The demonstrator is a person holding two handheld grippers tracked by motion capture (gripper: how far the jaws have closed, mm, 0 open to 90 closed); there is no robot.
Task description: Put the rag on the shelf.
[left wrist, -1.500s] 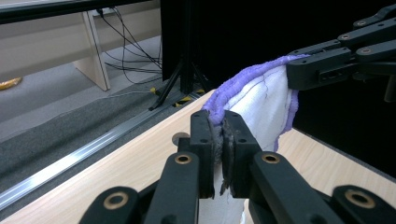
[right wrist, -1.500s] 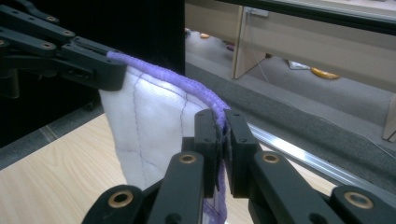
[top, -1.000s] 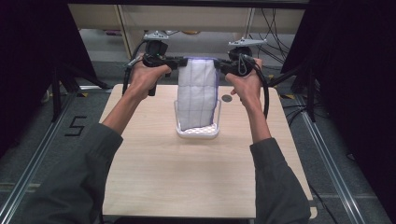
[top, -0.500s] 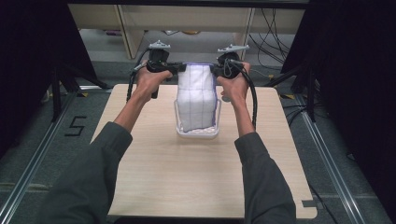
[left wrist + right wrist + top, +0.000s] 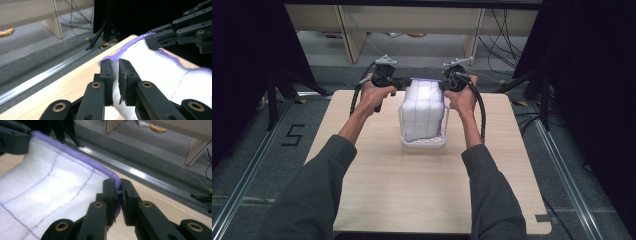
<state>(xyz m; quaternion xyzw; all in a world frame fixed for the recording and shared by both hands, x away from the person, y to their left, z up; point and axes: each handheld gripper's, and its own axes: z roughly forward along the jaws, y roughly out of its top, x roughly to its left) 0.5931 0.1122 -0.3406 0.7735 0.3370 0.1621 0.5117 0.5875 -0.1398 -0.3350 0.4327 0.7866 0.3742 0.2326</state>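
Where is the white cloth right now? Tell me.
In the high view the white cloth hangs mid-table, far side, held by its purple-edged corners between the left hand-held gripper and right hand-held gripper, draping into the clear container.

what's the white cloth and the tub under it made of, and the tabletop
The cloth looks like a woven, matte fabric: fine weave texture, thin stitched grid lines and a purple sewn hem, draping softly between the two grippers. The tub seems to be clear or frosted plastic, since the cloth shows through its walls. The tabletop looks like pale wood or wood-look laminate, with faint grain and a dull finish.
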